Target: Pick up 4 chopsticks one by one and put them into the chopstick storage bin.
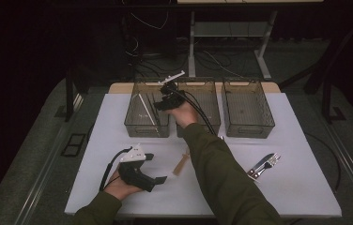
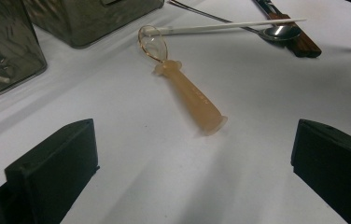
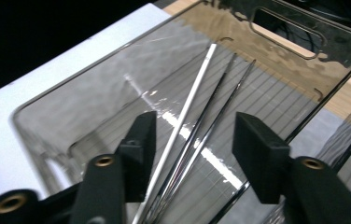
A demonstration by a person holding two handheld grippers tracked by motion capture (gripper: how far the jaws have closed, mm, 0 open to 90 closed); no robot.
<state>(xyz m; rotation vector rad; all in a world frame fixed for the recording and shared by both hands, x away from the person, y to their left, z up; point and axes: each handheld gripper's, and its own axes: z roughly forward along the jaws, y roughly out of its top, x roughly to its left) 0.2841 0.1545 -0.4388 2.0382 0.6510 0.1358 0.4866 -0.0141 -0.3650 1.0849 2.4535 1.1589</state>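
My right gripper [image 1: 159, 105] hangs over the left smoky clear bin [image 1: 132, 123], reaching in from the middle of the table. Its jaws [image 3: 197, 135] stand open just above a white chopstick [image 3: 188, 100] and two thin metal chopsticks [image 3: 216, 105] that lie slanted on the bin's floor. No pad touches them. My left gripper [image 1: 158, 168] rests low near the front left of the white table, jaws open and empty [image 2: 194, 149]. Ahead of it lies a translucent orange spoon [image 2: 190, 93] flat on the table [image 1: 181, 163].
A middle bin [image 1: 207, 86] and a right bin [image 1: 248, 108] stand beside the left one at the back. Metal cutlery [image 1: 264, 165] lies at the right front. Beyond the orange spoon lie a white chopstick [image 2: 229, 25], a metal spoon [image 2: 281, 31] and a wooden-handled piece [image 2: 299, 43].
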